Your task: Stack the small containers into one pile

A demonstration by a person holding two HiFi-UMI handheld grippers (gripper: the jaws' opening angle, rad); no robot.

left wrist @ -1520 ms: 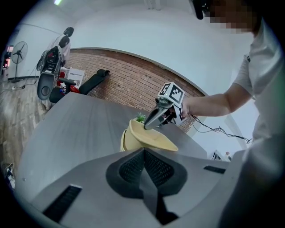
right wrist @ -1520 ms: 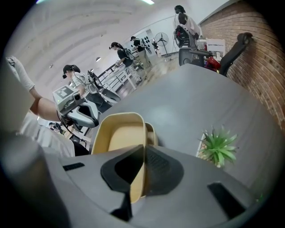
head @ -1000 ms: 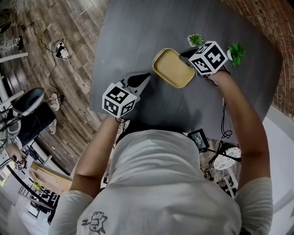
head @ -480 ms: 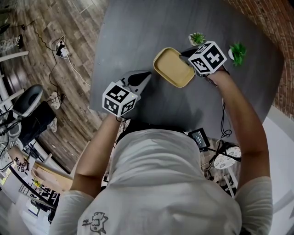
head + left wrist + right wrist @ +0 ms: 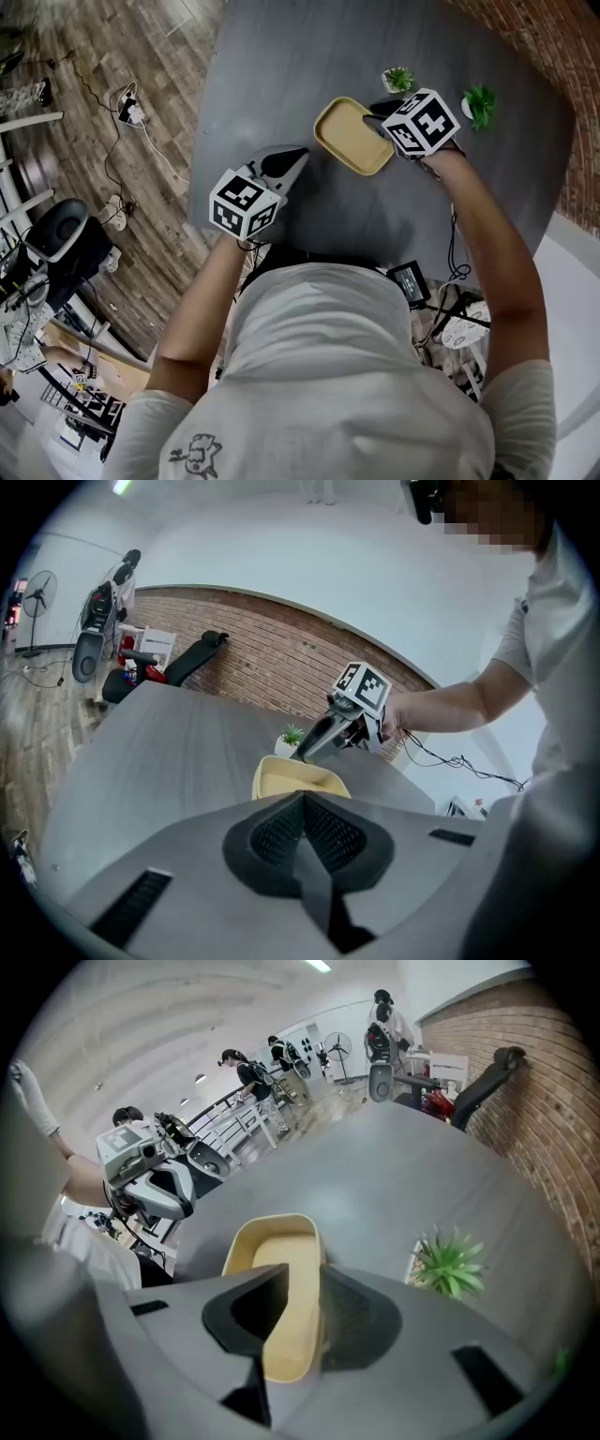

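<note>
A yellow oblong container (image 5: 349, 139) lies on the dark grey table (image 5: 281, 66). My right gripper (image 5: 379, 120) points steeply down at its right rim. Its jaws have just been opening. In the right gripper view they stand apart with the container's (image 5: 281, 1251) rim wall between them, and the pads do not press it. My left gripper (image 5: 301, 156) rests left of the container, apart from it, with its jaws shut together on nothing (image 5: 305, 803). From the left gripper view the container (image 5: 298, 780) lies just beyond the tips, with the right gripper (image 5: 314, 747) on its far rim.
Two small potted plants (image 5: 399, 80) (image 5: 481, 101) stand behind the container, one close to the right gripper (image 5: 448, 1265). A brick wall (image 5: 553, 47) runs along the table's far right. The table's near edge is at my body, and wood floor with cables lies to the left.
In the head view the right gripper has shifted slightly at the container's right rim. The left gripper has stayed where it was.
</note>
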